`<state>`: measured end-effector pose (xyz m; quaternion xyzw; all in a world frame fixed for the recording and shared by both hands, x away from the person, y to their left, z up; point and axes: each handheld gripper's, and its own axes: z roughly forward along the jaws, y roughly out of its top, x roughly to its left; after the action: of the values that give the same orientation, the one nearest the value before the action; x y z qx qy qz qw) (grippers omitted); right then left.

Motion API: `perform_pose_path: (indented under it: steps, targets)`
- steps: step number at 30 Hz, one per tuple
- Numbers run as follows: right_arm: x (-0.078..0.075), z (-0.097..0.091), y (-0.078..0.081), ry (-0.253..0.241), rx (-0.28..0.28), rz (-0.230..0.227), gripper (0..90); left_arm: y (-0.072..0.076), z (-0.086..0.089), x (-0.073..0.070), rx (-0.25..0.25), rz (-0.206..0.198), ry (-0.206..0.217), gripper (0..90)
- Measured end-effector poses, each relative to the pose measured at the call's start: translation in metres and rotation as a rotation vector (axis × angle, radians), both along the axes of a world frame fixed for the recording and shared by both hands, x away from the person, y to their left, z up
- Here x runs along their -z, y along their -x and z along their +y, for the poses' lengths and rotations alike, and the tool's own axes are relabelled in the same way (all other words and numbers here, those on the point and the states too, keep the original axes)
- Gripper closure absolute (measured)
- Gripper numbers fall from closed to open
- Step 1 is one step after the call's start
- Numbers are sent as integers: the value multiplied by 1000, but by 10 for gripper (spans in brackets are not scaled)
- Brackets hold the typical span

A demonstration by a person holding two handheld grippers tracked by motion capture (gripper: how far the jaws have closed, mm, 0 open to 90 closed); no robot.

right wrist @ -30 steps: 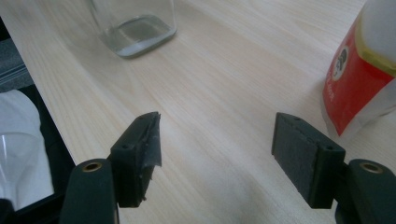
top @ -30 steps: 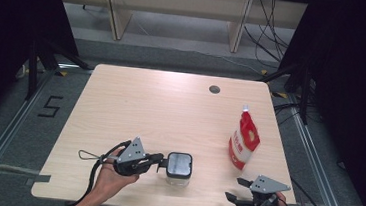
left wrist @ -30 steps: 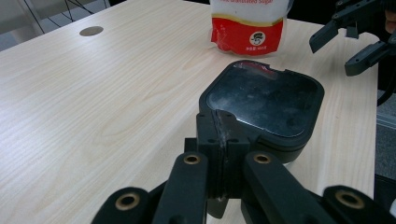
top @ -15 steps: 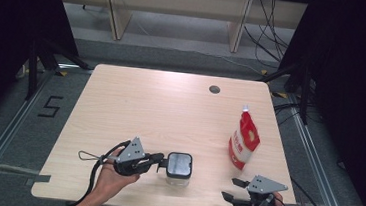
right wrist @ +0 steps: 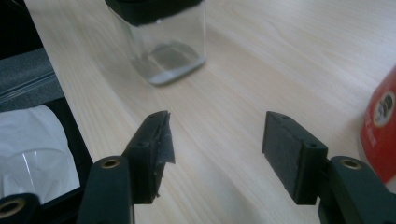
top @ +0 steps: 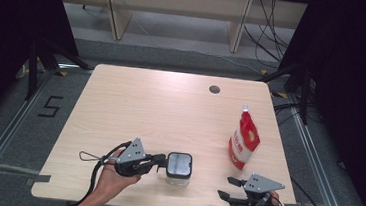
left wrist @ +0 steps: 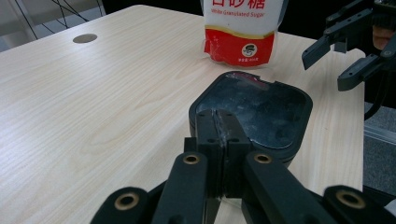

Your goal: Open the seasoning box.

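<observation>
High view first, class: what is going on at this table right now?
A person works at a wooden table with a gripper in each hand. The left gripper is shut, its fingers pinched on the edge of the black lid of a clear jar. The right gripper hangs near the front edge with nothing between its fingers, which have just been closing. A red and white sugar pouch stands upright to the right.
</observation>
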<state>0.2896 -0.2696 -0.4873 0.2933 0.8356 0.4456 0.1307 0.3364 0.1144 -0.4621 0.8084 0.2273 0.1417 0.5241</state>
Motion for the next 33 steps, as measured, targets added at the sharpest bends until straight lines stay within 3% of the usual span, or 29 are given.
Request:
perform_pose_path:
  steps: [1, 2, 8, 11, 17, 30, 33]
  targets:
    - [-2, 3, 1, -14, 0, 13, 440, 1, 0, 0, -7, 13, 8, 883]
    - [-4, 5, -1, -16, -15, -17, 453, 0, 1, 0, -2, 2, -1, 883]
    - [-11, 22, -4, -59, -49, -46, 535, 0, 1, 0, 1, -3, -3, 884]
    - [-12, 28, -6, -67, -45, -37, 595, 0, 0, 1, -7, 4, 5, 884]
    - [-13, 39, -14, -59, -81, -76, 651, 1, 1, 1, -7, 2, 4, 884]
    - [-18, 57, -21, -28, -96, -96, 779, 0, 1, 2, 0, -13, 12, 885]
    - [-18, 60, -23, -24, -120, -110, 810, 0, 2, 2, 0, -12, 12, 885]
